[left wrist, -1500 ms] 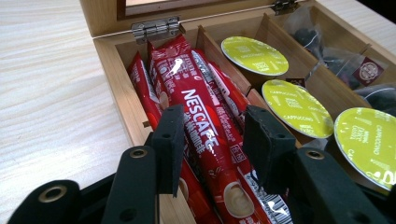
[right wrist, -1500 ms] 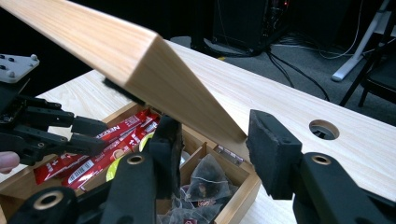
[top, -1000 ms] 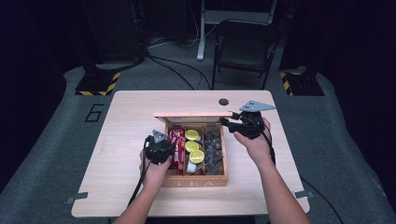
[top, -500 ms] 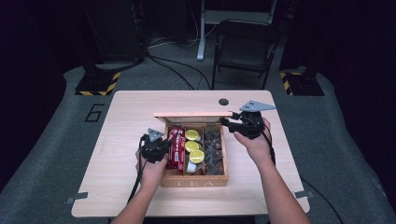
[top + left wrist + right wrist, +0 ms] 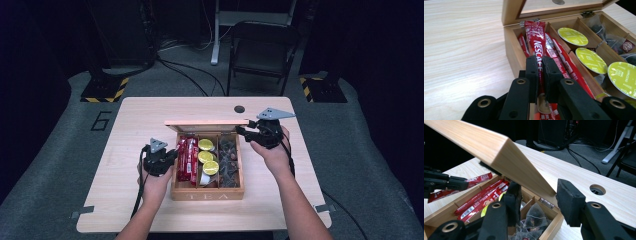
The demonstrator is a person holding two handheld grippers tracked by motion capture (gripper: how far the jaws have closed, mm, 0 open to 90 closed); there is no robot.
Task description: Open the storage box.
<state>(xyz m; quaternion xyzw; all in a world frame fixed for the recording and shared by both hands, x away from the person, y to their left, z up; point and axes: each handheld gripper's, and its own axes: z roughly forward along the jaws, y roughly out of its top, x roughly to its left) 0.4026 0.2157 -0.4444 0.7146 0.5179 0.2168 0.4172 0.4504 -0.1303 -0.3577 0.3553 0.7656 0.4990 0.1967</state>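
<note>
Picking a red packet [image 5: 535,42] from the tea box [image 5: 207,192].
Left gripper [image 5: 539,72] pinches it; right gripper [image 5: 540,202] props the lid [image 5: 499,157], its jaws apart around it; 3 yellow pods [image 5: 210,167] inside.

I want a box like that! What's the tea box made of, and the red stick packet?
The tea box looks like pale unvarnished wood: grain lines show. The red stick packet in the left hand-held gripper seems glossy plastic or foil film, shiny and creased.

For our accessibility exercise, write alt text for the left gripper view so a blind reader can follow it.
Black tongs pinch a red Nescafe coffee stick above the left compartment of an open wooden tea box. More red sticks lie below it, and round yellow-green capsules fill the next compartment.
</note>
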